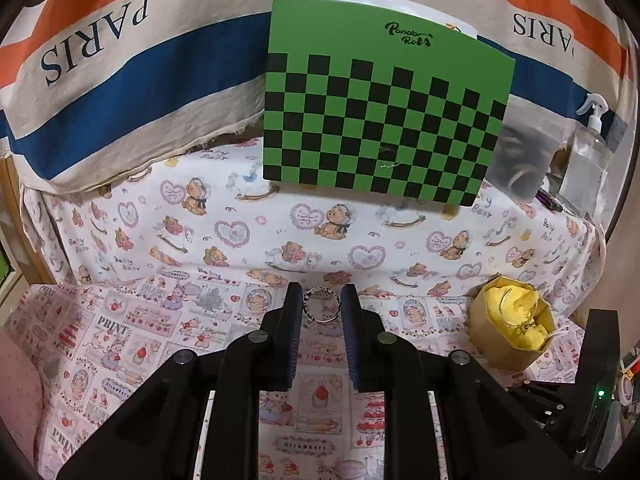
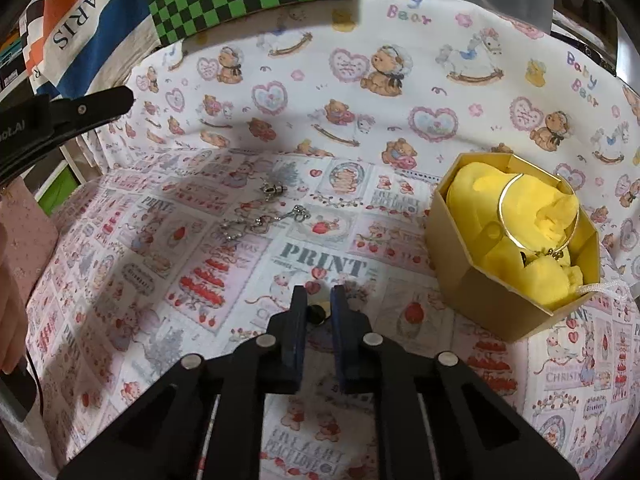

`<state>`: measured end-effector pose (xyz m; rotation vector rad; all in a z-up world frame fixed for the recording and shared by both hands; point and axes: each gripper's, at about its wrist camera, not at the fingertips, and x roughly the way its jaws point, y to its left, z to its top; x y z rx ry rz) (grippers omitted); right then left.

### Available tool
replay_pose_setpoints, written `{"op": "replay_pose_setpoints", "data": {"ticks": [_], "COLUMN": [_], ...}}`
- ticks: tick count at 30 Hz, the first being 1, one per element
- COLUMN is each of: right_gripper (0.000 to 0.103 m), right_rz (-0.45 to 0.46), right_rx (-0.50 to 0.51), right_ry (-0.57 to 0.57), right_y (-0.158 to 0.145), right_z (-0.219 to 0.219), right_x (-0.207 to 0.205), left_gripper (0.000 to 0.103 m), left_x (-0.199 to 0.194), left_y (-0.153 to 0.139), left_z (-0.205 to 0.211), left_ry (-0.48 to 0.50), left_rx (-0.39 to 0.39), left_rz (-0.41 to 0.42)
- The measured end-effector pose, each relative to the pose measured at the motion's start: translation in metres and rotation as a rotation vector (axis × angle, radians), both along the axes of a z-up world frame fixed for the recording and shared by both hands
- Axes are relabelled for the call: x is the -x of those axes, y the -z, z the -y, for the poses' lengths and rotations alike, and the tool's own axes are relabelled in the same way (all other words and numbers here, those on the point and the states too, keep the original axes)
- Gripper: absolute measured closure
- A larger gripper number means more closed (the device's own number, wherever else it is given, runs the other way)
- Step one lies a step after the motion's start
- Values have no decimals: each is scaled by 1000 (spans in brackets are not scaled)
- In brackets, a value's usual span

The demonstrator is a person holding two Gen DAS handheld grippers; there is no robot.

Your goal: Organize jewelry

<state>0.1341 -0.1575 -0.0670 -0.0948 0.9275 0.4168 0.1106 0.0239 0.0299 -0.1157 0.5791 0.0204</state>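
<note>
Holding a beaded ring (image 1: 321, 305) upright between my left gripper (image 1: 321, 300) pads, I see the gold box (image 1: 512, 322) lower right; my right gripper (image 2: 319, 304) pinches a small dark piece (image 2: 318, 312), box just right.

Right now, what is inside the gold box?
The gold box holds crumpled yellow cloth with a thin gold bangle on top. Anything beneath the cloth is hidden.
</note>
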Motion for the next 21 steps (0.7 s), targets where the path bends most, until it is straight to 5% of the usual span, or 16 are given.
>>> {"op": "replay_pose_setpoints", "data": {"ticks": [9, 21], "right_gripper": [95, 95], "right_rz": [85, 305], "right_rx": [-59, -352], "right_ry": [8, 93], "right_y": [-18, -83], "right_z": [13, 75], "right_x": [9, 30], "left_gripper": [85, 85], "left_x": [3, 27], "left_y": [-1, -19], "left_z": [-4, 13], "left_ry": [-23, 40], "left_rx": [5, 31], "left_rz": [15, 124]}}
